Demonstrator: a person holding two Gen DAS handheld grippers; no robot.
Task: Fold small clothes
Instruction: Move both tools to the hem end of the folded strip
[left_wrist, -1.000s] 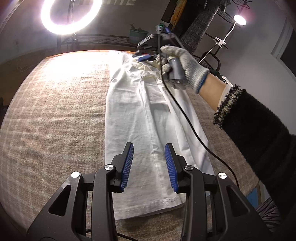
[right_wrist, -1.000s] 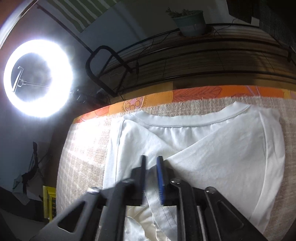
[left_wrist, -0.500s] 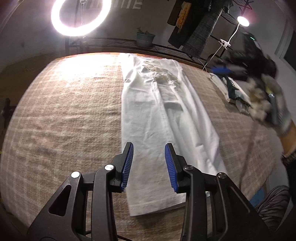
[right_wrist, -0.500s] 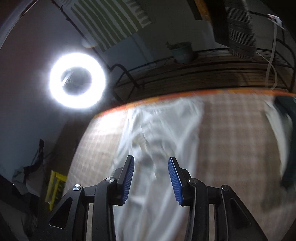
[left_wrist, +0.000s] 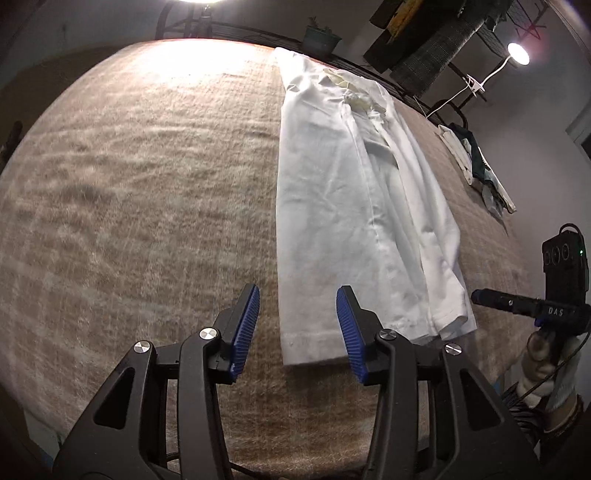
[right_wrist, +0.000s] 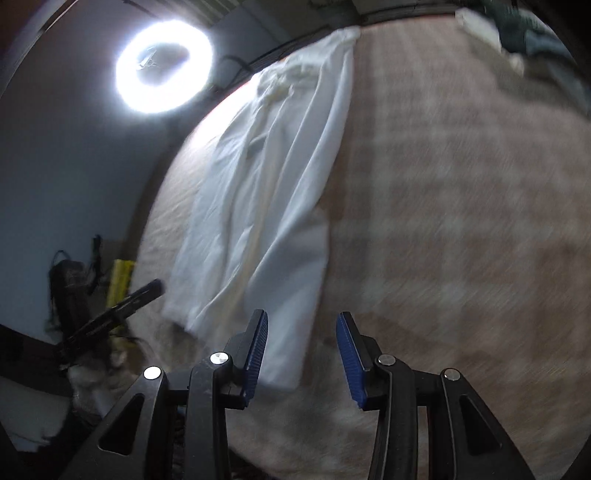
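Observation:
A white garment (left_wrist: 343, 199) lies folded into a long narrow strip on the beige checked tablecloth (left_wrist: 147, 192), its hem nearest me and its collar far away. It also shows in the right wrist view (right_wrist: 266, 192), blurred. My left gripper (left_wrist: 297, 325) is open and empty, hovering over the near left corner of the hem. My right gripper (right_wrist: 300, 343) is open and empty, above the near right corner of the hem. The right gripper also shows at the right edge of the left wrist view (left_wrist: 532, 306), held in a gloved hand.
A pile of other clothes (left_wrist: 476, 166) lies at the far right of the table. A ring light (right_wrist: 164, 66) and a clamp lamp (left_wrist: 517, 53) stand behind the table, with a wire rack and potted plant (left_wrist: 321, 37). The table's near edge (left_wrist: 258, 458) is just below me.
My right gripper let go of the garment near the collar, opened, and swung back to the near right corner. My left gripper shifted left, so the garment now sits right of centre.

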